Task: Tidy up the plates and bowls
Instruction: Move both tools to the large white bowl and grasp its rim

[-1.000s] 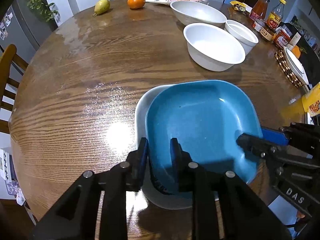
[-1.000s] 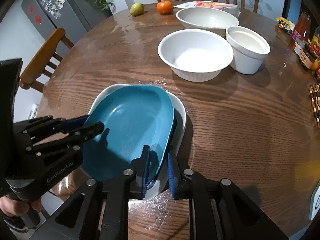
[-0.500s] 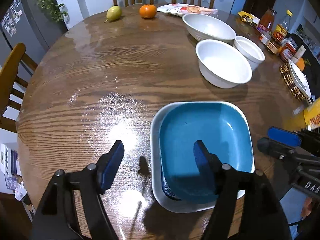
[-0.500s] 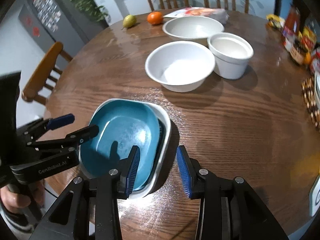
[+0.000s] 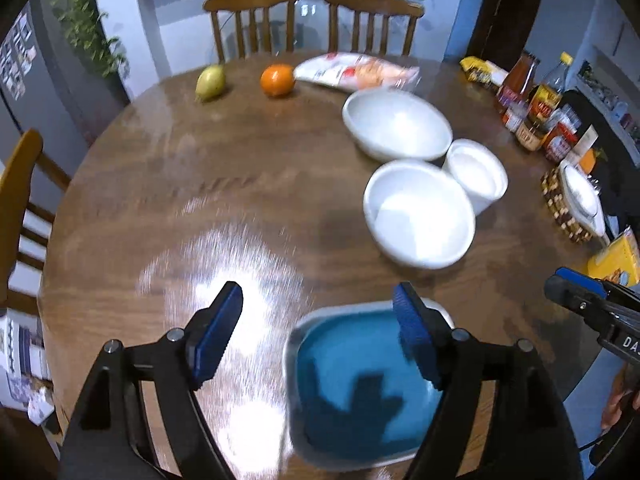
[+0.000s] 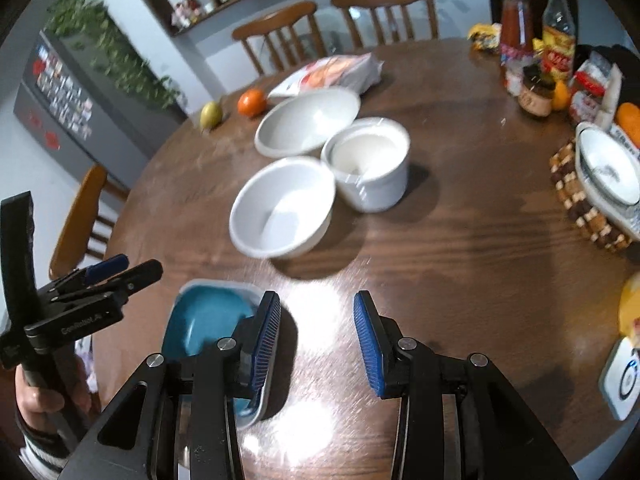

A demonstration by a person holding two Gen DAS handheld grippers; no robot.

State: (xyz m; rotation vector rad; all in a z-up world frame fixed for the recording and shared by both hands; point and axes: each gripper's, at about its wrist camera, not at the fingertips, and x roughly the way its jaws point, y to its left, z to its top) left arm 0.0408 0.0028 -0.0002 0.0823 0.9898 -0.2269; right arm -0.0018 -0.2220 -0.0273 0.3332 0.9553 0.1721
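Note:
A blue square plate point(image 5: 360, 384) lies nested in a white square plate point(image 5: 436, 312) at the table's near edge; both show in the right wrist view point(image 6: 204, 320). My left gripper point(image 5: 316, 332) is open and empty, raised above and behind the stack. My right gripper point(image 6: 316, 340) is open and empty over bare table right of the stack. Three white bowls stand farther back: a near bowl point(image 5: 418, 214), a small deep bowl point(image 5: 476, 174) and a wide far bowl point(image 5: 396, 124).
A pear point(image 5: 210, 82), an orange point(image 5: 277, 79) and a snack bag point(image 5: 356, 70) lie at the far edge. Bottles and jars point(image 6: 536, 56) crowd the right side. A small bowl point(image 6: 608, 168) sits on a beaded trivet. Chairs ring the round wooden table point(image 5: 200, 168).
Both grippers let go of the blue plate, which dropped flat into the white plate. Both have opened wide and pulled back and up from the stack.

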